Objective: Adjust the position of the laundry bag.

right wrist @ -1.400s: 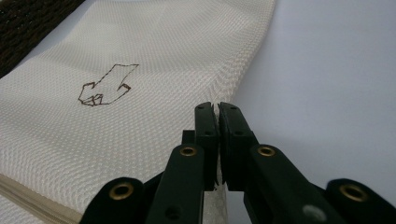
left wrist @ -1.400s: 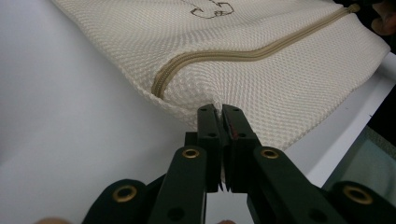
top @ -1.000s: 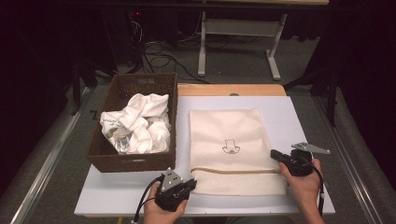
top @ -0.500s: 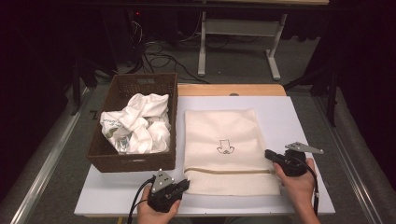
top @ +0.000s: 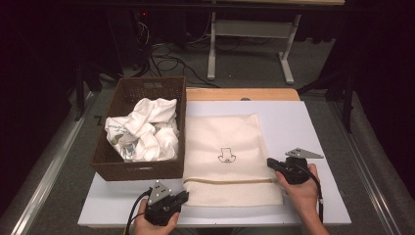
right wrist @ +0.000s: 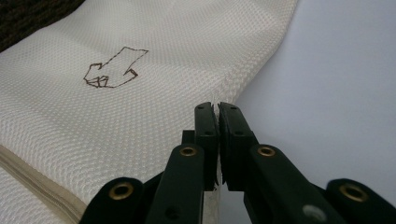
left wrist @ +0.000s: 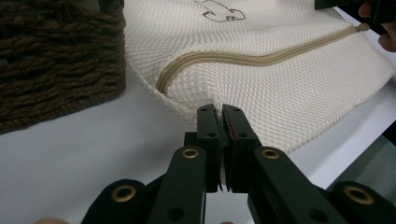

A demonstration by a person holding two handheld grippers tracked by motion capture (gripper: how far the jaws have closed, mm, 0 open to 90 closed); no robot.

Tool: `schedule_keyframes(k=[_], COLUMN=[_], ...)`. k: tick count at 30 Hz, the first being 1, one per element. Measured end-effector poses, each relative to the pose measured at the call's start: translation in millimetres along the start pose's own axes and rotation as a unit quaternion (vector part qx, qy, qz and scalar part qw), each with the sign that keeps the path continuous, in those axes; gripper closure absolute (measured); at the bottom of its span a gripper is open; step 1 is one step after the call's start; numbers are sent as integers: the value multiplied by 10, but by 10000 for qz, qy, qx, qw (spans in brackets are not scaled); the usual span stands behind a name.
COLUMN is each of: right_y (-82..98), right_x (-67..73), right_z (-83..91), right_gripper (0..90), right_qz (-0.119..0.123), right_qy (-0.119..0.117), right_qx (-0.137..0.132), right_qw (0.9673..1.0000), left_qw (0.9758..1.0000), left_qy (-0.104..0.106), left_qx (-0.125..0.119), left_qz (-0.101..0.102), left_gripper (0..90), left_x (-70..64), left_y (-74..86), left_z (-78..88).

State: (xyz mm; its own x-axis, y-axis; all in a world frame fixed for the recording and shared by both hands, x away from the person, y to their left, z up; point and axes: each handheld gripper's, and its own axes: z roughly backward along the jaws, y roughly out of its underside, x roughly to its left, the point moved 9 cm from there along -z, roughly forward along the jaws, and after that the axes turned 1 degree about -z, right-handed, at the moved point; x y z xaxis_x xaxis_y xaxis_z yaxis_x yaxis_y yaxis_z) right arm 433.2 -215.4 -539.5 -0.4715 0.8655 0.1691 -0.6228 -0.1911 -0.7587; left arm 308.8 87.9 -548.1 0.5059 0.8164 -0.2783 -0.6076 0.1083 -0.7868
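Overhead, your mesh bag (top: 227, 156) lies flat on the table (top: 303, 117), just beside the basket (top: 142, 169). Your left gripper (left wrist: 219, 109) is clamped on its near-left edge. Your right gripper (right wrist: 215, 106) is clamped on its right edge.

Mesh bag (left wrist: 280, 79) edge hidden between left claw (left wrist: 220, 112) jaws, basket (left wrist: 56, 60) cut off at frame edge

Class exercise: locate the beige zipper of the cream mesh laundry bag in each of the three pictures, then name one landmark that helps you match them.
High view: the zipper runs across the bag's near end, between the two claws.
Left gripper view: it curves from centre-left to the upper right corner.
Right gripper view: a short stretch sits at the bottom left edge.
Shared landmark: the printed brown arrow.
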Motion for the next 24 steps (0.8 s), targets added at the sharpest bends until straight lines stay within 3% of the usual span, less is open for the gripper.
schedule_keyframes(k=[5,7,8,11,12,13,14,15,16,17,18,24], right_y=[47,86,126,152,164,164,169,169,174,174,167,159], right_x=[-7,-18,-13,-9,-6,-6,-1,-1,6,6,12,-27], right_z=[-36,-46,-52,-49,-38,-38,-24,-24,7,7,56,155], right_gripper=[877,878,878,872,813,813,639,639,533,533,477,390], right_qz=[7,35,68,106,80,80,137,137,126,126,88,6], right_qy=[39,45,17,-29,-104,-104,-223,-223,-306,-306,-416,-423], right_qx=[124,187,261,320,324,324,298,298,309,309,270,179], right_qw=[9999,9998,9996,9994,9994,9994,9992,9992,9990,9990,9987,9989], left_qw=[9999,9997,9993,9990,9990,9990,9992,9992,9993,9994,9995,9997], left_qy=[-19,-90,-226,-237,-329,-329,-352,-352,-332,-293,-268,-245], left_qx=[138,218,287,376,313,313,211,211,170,145,96,-30], left_qz=[0,-17,-13,4,8,8,27,27,70,99,123,48], left_gripper=[851,834,828,777,675,627,552,520,479,479,420,404], left_x=[-2,7,26,39,54,54,60,60,58,53,44,-8], left_y=[69,99,131,162,154,154,114,114,87,71,55,9], left_z=[-27,-42,-58,-78,-76,-76,-49,-49,-37,-25,-19,5])
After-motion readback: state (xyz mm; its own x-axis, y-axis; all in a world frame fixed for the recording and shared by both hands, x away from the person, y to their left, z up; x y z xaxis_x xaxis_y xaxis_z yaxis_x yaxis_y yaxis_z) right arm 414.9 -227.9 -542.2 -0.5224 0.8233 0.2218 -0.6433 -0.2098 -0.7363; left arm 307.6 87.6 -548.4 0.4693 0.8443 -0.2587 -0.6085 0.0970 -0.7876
